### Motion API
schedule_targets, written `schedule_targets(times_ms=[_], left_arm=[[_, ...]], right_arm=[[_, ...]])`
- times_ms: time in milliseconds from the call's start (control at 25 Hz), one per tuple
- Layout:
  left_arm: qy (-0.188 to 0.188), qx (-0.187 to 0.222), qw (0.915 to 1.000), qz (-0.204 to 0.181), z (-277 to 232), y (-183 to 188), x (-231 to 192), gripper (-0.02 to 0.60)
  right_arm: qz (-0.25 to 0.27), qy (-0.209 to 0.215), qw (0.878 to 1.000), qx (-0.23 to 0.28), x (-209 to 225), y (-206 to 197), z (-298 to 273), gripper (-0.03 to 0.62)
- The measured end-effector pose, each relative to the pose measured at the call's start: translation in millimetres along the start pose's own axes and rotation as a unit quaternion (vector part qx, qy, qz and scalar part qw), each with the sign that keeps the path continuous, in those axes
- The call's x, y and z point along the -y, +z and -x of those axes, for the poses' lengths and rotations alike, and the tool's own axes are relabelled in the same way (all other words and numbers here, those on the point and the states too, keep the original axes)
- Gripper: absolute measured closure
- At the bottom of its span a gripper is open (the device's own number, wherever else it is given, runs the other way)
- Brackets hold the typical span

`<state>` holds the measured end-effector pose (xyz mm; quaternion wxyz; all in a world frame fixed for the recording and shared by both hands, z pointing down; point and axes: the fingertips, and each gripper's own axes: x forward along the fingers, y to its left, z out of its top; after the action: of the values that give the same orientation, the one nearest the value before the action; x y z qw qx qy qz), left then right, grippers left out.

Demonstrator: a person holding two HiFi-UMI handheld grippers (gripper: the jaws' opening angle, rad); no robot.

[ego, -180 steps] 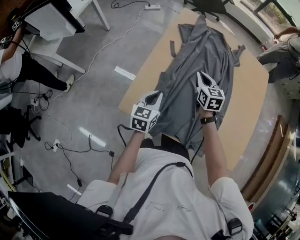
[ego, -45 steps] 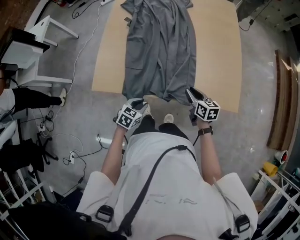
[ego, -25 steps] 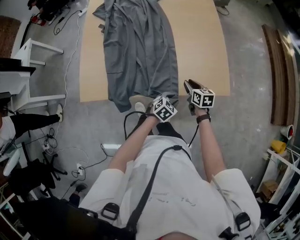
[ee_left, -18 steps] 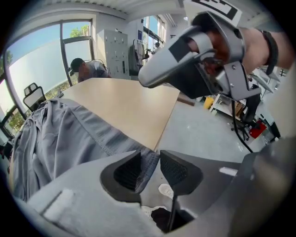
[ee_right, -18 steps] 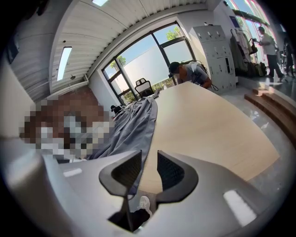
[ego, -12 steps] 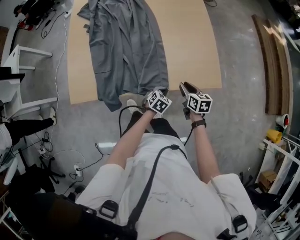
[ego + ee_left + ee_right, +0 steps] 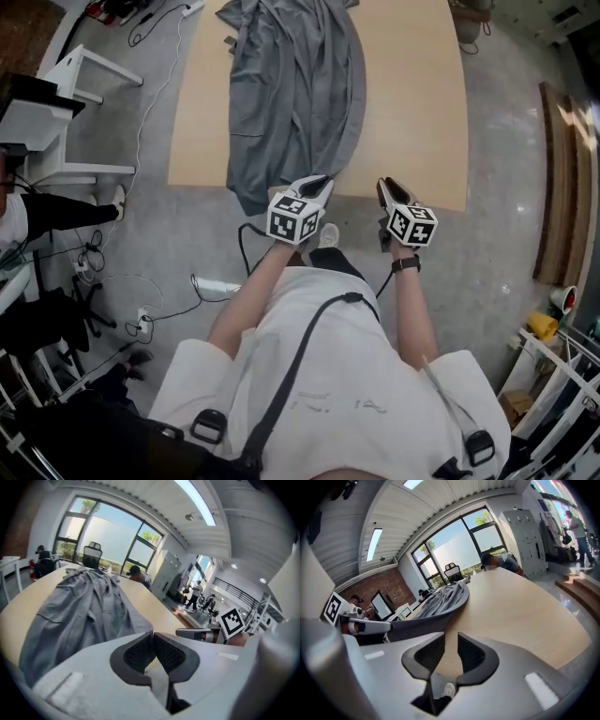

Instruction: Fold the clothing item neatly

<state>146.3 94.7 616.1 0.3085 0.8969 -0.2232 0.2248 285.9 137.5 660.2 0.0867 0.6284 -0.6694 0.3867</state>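
we saw the garment point(image 7: 291, 84) lying lengthwise on the left half of the table point(image 7: 412, 94). it was plain grey cloth, long and narrow, rumpled into long creases that ran from the far end to the near one. its far end was bunched at the far edge of the table, and a short tab stuck out of its left side up there. a straight seam crossed its left panel about halfway down. its near left corner drooped over the near edge of the table, while the near right part of the hem stayed on the wood. the left gripper point(image 7: 322, 183) was at that near right hem. its jaws had just been closing and their tips met. the hem ran right up to them, and in the right gripper view a dark band of cloth stretched from that gripper back to the garment, so we took the hem as pinched. the right gripper point(image 7: 384, 185) was just beside it over the bare near edge, apart from the cloth. its jaws had just been closing a little but stood apart, with only wood showing between them. each cube point(image 7: 293, 217) bore black and white square patterns. the small pale labels on the gripper bodies were too blurred to read.
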Motion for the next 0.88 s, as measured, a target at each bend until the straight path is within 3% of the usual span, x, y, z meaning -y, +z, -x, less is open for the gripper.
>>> schedule_targets(times_ms=[200, 400, 560, 680, 880], left_arm=[[0.096, 0.051, 0.9913, 0.074, 81.5, -9.2, -81.3, 0.555], [0.167, 0.036, 0.9741, 0.147, 120.0, -60.7, -149.5, 0.551], [0.180, -0.020, 0.9688, 0.169, 112.0, -103.3, -175.0, 0.538], [0.180, -0.061, 0.9670, 0.169, 110.1, -120.9, -184.7, 0.468], [0.175, -0.050, 0.9732, 0.140, 122.8, -104.6, -192.4, 0.449]], right_arm=[[0.016, 0.026, 0.999, -0.009, -25.4, 9.9, -24.2, 0.511], [0.038, 0.048, 0.998, -0.019, -51.6, 17.9, -50.3, 0.511], [0.050, 0.056, 0.997, -0.030, -66.0, 19.7, -63.0, 0.508], [0.055, 0.058, 0.996, -0.035, -73.4, 22.1, -69.6, 0.503], [0.057, 0.053, 0.996, -0.036, -78.2, 30.5, -78.7, 0.499]])
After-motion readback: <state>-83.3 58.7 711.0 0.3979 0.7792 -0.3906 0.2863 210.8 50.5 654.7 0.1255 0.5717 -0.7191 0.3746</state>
